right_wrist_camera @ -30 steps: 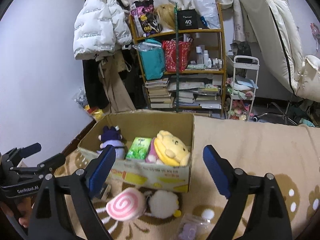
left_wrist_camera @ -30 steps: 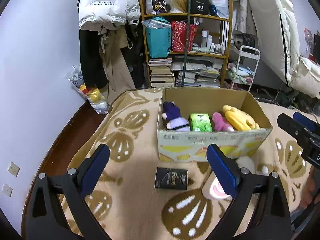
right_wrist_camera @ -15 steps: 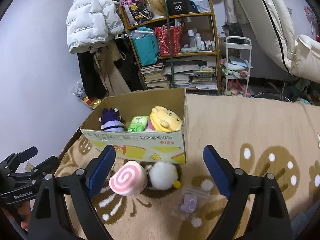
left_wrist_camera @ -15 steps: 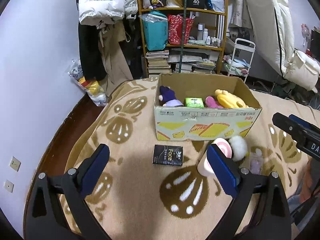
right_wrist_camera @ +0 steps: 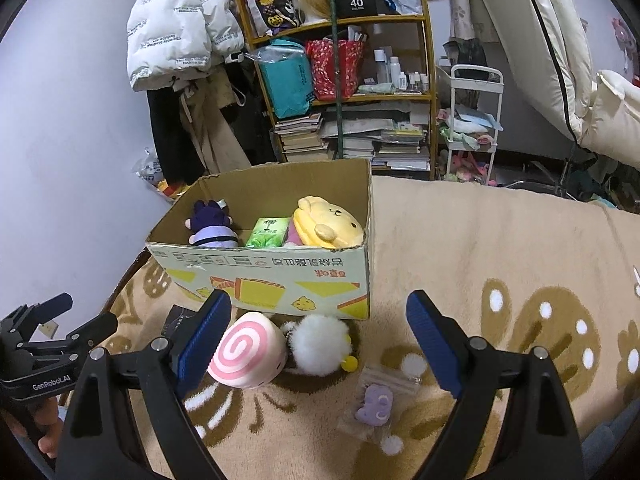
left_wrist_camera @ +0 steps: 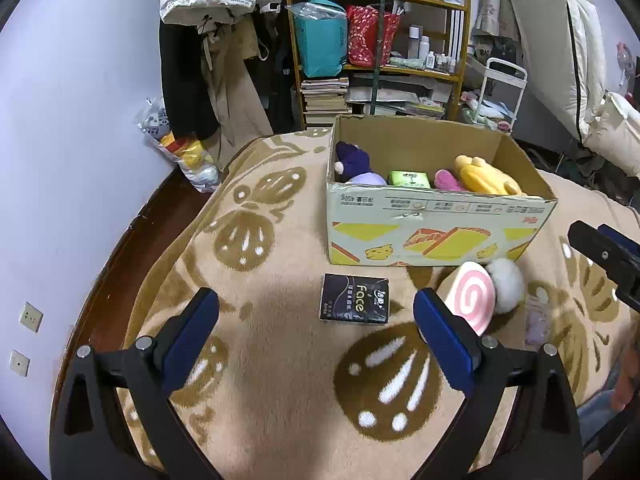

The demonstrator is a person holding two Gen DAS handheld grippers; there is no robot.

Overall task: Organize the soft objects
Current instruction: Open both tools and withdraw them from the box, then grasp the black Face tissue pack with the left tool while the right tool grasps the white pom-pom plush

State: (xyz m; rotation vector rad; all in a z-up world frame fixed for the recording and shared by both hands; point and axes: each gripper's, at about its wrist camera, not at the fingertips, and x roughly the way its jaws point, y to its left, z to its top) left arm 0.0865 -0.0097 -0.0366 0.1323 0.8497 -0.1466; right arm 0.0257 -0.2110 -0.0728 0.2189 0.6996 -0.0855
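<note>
A cardboard box (left_wrist_camera: pixel 432 228) (right_wrist_camera: pixel 276 276) stands on the beige blanket. It holds a purple plush (right_wrist_camera: pixel 212 226), a green tissue pack (right_wrist_camera: pixel 267 233), a pink plush (left_wrist_camera: pixel 446 180) and a yellow plush (right_wrist_camera: pixel 328 222). In front of it lie a pink swirl roll plush (left_wrist_camera: pixel 472 302) (right_wrist_camera: pixel 246 352), a white pompom (left_wrist_camera: pixel 507 285) (right_wrist_camera: pixel 320 344), a black tissue pack (left_wrist_camera: pixel 355 298) and a small purple toy in a clear bag (right_wrist_camera: pixel 376 400). My left gripper (left_wrist_camera: pixel 316 328) is open and empty above the blanket. My right gripper (right_wrist_camera: pixel 318 336) is open and empty over the roll and pompom.
A crowded wooden shelf (right_wrist_camera: pixel 340 80) with books and bags stands behind the box. Coats (right_wrist_camera: pixel 184 24) hang at the left wall. A white trolley (right_wrist_camera: pixel 474 120) and a propped mattress (right_wrist_camera: pixel 532 40) are at the right. The blanket's left edge drops to dark floor (left_wrist_camera: pixel 132 240).
Both grippers have pulled back from the box and risen, so the box looks smaller and the items in front of it show fully. Both stay open.
</note>
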